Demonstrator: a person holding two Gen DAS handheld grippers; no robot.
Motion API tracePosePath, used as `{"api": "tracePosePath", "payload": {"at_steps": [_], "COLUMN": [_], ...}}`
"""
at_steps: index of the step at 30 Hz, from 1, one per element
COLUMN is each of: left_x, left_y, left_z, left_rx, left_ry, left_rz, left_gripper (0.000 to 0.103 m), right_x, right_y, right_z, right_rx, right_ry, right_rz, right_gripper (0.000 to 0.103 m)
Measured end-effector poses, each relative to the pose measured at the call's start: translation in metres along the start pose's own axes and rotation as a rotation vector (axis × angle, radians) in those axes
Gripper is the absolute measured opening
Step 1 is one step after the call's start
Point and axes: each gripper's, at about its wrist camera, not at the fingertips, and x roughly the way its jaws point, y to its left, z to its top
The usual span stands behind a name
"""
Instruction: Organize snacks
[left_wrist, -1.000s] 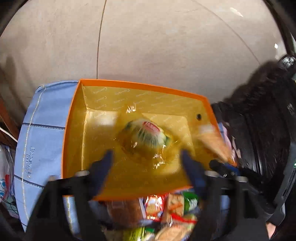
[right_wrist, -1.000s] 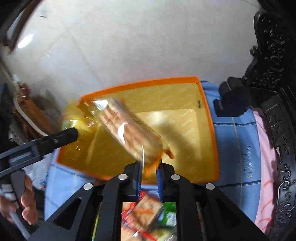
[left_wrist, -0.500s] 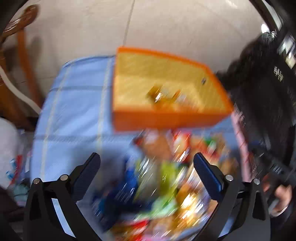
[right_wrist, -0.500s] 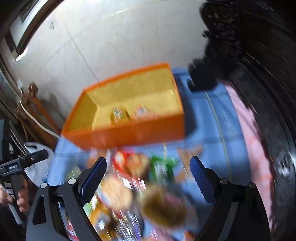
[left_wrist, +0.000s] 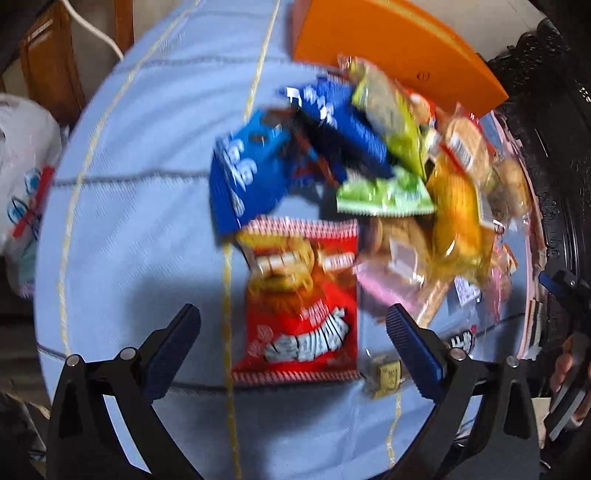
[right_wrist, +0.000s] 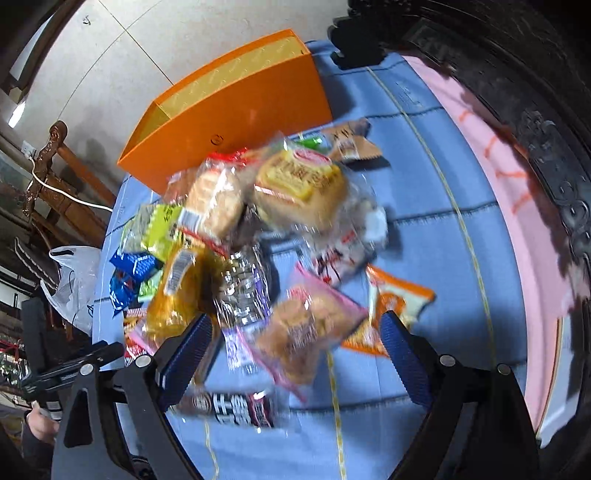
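Note:
A heap of snack packets lies on a blue cloth (left_wrist: 140, 221) in front of an orange box (left_wrist: 391, 48). My left gripper (left_wrist: 293, 330) is open above a red packet (left_wrist: 301, 306) that lies flat between its spread fingers, untouched. Blue packets (left_wrist: 251, 170) and green ones (left_wrist: 388, 192) sit farther off. In the right wrist view the orange box (right_wrist: 229, 110) stands at the back. My right gripper (right_wrist: 295, 338) is open over a pink-edged pastry packet (right_wrist: 306, 328), not gripping it. A round bun packet (right_wrist: 299, 184) tops the heap.
Dark carved wooden furniture (right_wrist: 517, 92) borders the cloth on the right, with a pink cloth (right_wrist: 509, 206) beside it. A white plastic bag (left_wrist: 22, 166) and a wooden chair (right_wrist: 55, 173) stand off the left edge. Bare blue cloth lies left of the heap.
The right gripper let go of its long packet into the orange box and opened. Both grippers drew back from the box and now hang over the snack heap.

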Motion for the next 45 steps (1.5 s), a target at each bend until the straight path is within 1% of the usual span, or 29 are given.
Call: {"api": "tracePosePath", "payload": {"at_steps": [3, 8, 9, 10, 11, 12, 13, 14, 15, 16, 18, 20, 21, 22, 23, 25, 27, 28, 30, 31, 32, 33, 34, 35, 37, 38, 40, 42, 45], "left_x": [0.009, 0.037, 0.042, 0.050, 0.053, 0.051, 0.049, 0.045, 0.043, 0.042, 0.039, 0.037, 0.036, 0.035, 0.035, 0.034, 0.032, 0.033, 0.031, 0.031, 0.029, 0.030, 0.030, 0.030, 0.031, 0.023, 0.010, -0.006, -0.033], "left_y": [-0.008, -0.021, -0.023, -0.026, -0.028, -0.031, -0.034, -0.035, -0.034, -0.031, -0.026, -0.020, -0.019, -0.018, -0.017, -0.016, -0.006, 0.001, 0.005, 0.005, 0.006, 0.002, 0.002, 0.000, -0.007, -0.013, -0.012, -0.012, -0.012], "left_z": [-0.009, -0.015, -0.015, -0.016, -0.016, -0.018, -0.018, -0.018, -0.018, -0.017, -0.018, -0.020, -0.021, -0.022, -0.023, -0.024, -0.025, -0.031, -0.033, -0.033, -0.034, -0.034, -0.035, -0.036, -0.037, -0.035, -0.035, -0.035, -0.033], "left_rx": [0.030, 0.046, 0.057, 0.074, 0.086, 0.105, 0.113, 0.117, 0.112, 0.098, 0.077, 0.072, 0.071, 0.069, 0.067, 0.058, 0.047, 0.045, 0.046, 0.048, 0.051, 0.055, 0.060, 0.063, 0.066, 0.058, 0.062, 0.062, 0.057], "left_ry": [0.022, 0.067, 0.070, 0.082, 0.081, 0.060, 0.048, 0.034, 0.036, 0.038, 0.039, 0.039, 0.039, 0.037, 0.035, 0.033, 0.030, 0.027, 0.025, 0.024, 0.023, 0.023, 0.021, 0.019, 0.014, -0.003, -0.031, -0.070, -0.149], "left_rz": [0.017, 0.087, 0.107, 0.159, 0.194, 0.231, 0.226, 0.219, 0.205, 0.187, 0.169, 0.163, 0.163, 0.161, 0.158, 0.150, 0.140, 0.137, 0.139, 0.143, 0.147, 0.151, 0.152, 0.150, 0.134, 0.124, 0.117, 0.110, 0.102], "left_gripper": [0.099, 0.099, 0.099, 0.098, 0.094, 0.083, 0.076, 0.065, 0.063, 0.063, 0.063, 0.063, 0.063, 0.063, 0.063, 0.063, 0.063, 0.063, 0.063, 0.063, 0.063, 0.063, 0.063, 0.063, 0.063, 0.063, 0.063, 0.063, 0.063], "right_x": [-0.006, -0.007, -0.006, -0.002, 0.000, 0.003, 0.007, 0.011, 0.015, 0.021, 0.036, 0.044, 0.046, 0.046, 0.047, 0.053, 0.061, 0.065, 0.080, 0.089, 0.091, 0.091, 0.092, 0.092, 0.084, 0.073, 0.049, 0.030, 0.003], "right_y": [-0.001, -0.006, -0.007, -0.008, -0.010, -0.010, -0.007, -0.002, 0.003, 0.009, 0.019, 0.020, 0.016, 0.008, 0.002, -0.015, -0.024, -0.025, -0.015, -0.010, -0.006, 0.001, 0.006, 0.008, 0.005, 0.006, 0.007, 0.009, 0.010], "right_z": [-0.007, -0.017, -0.020, -0.023, -0.026, -0.028, -0.030, -0.032, -0.033, -0.034, -0.033, -0.026, -0.021, -0.016, -0.013, -0.007, -0.005, -0.003, 0.001, 0.000, 0.000, 0.002, 0.003, 0.003, 0.002, 0.001, 0.000, -0.006, -0.005], "right_rx": [0.005, 0.004, 0.004, 0.002, -0.002, -0.010, -0.025, -0.054, -0.087, -0.117, -0.150, -0.096, -0.027, 0.079, 0.144, 0.315, 0.417, 0.432, 0.377, 0.351, 0.324, 0.269, 0.219, 0.198, 0.191, 0.156, 0.097, 0.054, -0.012], "right_ry": [-0.008, 0.004, 0.009, 0.016, 0.024, 0.033, 0.037, 0.037, 0.038, 0.047, 0.094, 0.101, 0.102, 0.104, 0.105, 0.133, 0.166, 0.177, 0.206, 0.236, 0.230, 0.213, 0.207, 0.218, 0.218, 0.186, 0.130, 0.093, 0.036], "right_rz": [-0.004, -0.027, -0.039, -0.065, -0.084, -0.100, -0.111, -0.120, -0.124, -0.128, -0.145, -0.131, -0.092, -0.019, 0.009, 0.029, 0.036, 0.025, -0.041, -0.059, -0.073, -0.107, -0.097, -0.055, -0.024, -0.020, 0.016, 0.037, 0.068], "right_gripper": [0.092, 0.092, 0.092, 0.092, 0.092, 0.092, 0.093, 0.093, 0.092, 0.092, 0.092, 0.092, 0.092, 0.092, 0.092, 0.092, 0.092, 0.092, 0.090, 0.082, 0.073, 0.058, 0.047, 0.045, 0.043, 0.043, 0.043, 0.043, 0.043]}}
